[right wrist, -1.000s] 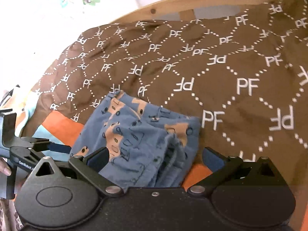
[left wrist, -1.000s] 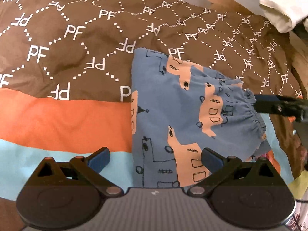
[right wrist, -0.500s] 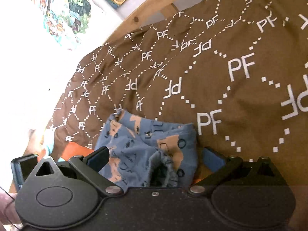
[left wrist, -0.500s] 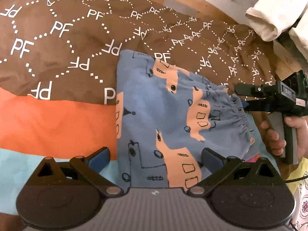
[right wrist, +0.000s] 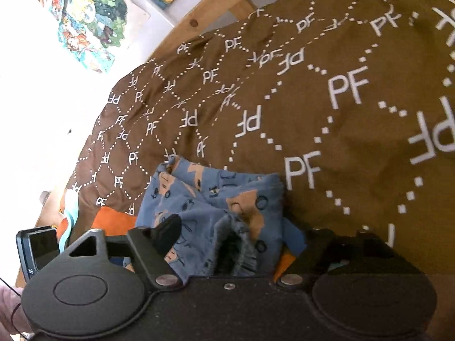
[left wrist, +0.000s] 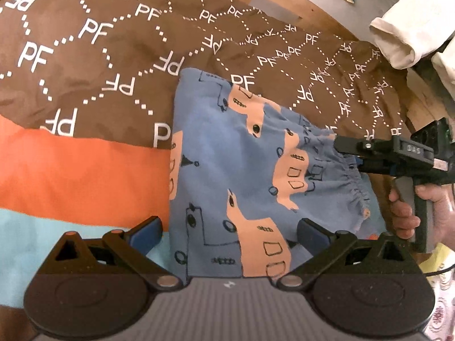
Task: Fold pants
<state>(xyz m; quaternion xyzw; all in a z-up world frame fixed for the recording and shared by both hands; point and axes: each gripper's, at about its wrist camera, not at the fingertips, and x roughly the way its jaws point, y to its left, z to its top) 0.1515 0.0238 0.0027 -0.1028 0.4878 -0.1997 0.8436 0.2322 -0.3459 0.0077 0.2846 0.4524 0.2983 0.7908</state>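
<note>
The folded blue pants (left wrist: 241, 164) with orange and black print lie on the brown, orange and light blue bedspread (left wrist: 85, 65). My left gripper (left wrist: 229, 233) is open, its fingers either side of the near hem of the pants. My right gripper (left wrist: 341, 147) shows in the left wrist view at the gathered waistband on the right. In the right wrist view the pants (right wrist: 216, 213) bunch up between the open fingers of the right gripper (right wrist: 241, 238), waistband nearest the camera.
A wooden bed frame (left wrist: 284, 5) runs along the far side of the bed. White folded cloth (left wrist: 403, 37) sits at the far right. A colourful picture (right wrist: 88, 20) hangs on the white wall. The left gripper's body (right wrist: 37, 250) shows at the lower left.
The right gripper has moved in to the waistband, and the pants now fill the space between its fingers. The left gripper has come slightly closer to the near hem.
</note>
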